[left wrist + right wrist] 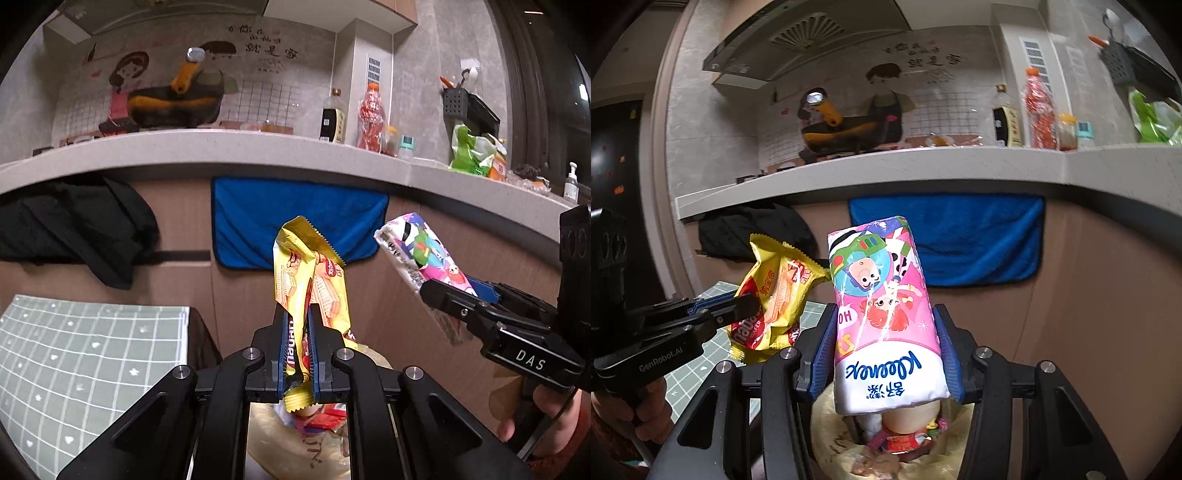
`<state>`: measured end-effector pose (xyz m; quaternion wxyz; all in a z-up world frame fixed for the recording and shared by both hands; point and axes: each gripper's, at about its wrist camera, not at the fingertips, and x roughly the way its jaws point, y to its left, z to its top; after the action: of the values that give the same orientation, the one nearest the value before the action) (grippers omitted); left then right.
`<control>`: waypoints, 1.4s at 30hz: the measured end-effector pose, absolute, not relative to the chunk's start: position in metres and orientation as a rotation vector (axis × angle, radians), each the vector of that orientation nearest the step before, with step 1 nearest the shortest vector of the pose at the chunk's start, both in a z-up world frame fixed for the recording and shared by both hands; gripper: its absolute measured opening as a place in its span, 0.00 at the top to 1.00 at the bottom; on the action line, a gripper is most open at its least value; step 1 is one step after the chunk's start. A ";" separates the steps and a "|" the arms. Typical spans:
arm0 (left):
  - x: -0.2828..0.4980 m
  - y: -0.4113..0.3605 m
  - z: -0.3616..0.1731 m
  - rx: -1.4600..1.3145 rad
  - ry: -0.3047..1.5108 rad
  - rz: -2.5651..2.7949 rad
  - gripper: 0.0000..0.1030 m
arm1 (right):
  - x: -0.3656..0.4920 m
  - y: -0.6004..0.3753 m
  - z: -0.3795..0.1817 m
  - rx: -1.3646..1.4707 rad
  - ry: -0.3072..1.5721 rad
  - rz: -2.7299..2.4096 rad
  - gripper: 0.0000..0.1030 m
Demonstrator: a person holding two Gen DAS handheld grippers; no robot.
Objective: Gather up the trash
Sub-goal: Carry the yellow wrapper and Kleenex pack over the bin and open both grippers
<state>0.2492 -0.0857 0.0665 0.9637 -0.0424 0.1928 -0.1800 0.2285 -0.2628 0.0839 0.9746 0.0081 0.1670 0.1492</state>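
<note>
Left gripper pinched nearly shut on yellow wafer wrapper — long axis upright. Right gripper spread wide, clamped on pink tissue pack, likewise upright. Both held side by side directly above trash bin — bin nearer the right gripper.

Grippers: two, left gripper and right gripper
Wafer wrappers: one yellow wafer wrapper
Tissue packs: one pink tissue pack
Bottles on worktop: two tall, one dark sauce bottle, one red bottle, toward its right end
Small jars beside them: two
Pans: one black-and-yellow pan, left part of worktop
Blue towels: one, hanging under worktop edge
Green bags: one, right end
Pump dispensers: one, far right corner
</note>
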 end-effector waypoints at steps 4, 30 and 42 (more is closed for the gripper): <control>0.259 -0.093 0.047 -0.091 0.407 -0.364 0.90 | 0.237 -0.274 0.071 0.042 0.359 0.282 0.54; 0.302 -0.112 -0.037 -0.117 0.540 -0.372 0.90 | 0.289 -0.294 -0.020 0.118 0.555 0.229 0.53; 0.317 -0.113 -0.051 -0.151 0.596 -0.371 0.90 | 0.300 -0.292 -0.037 0.105 0.605 0.209 0.52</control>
<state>0.3170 -0.1129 -0.0509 0.9362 -0.0738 0.2919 -0.1813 0.3003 -0.2917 -0.0371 0.9479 0.0518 0.2972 0.1027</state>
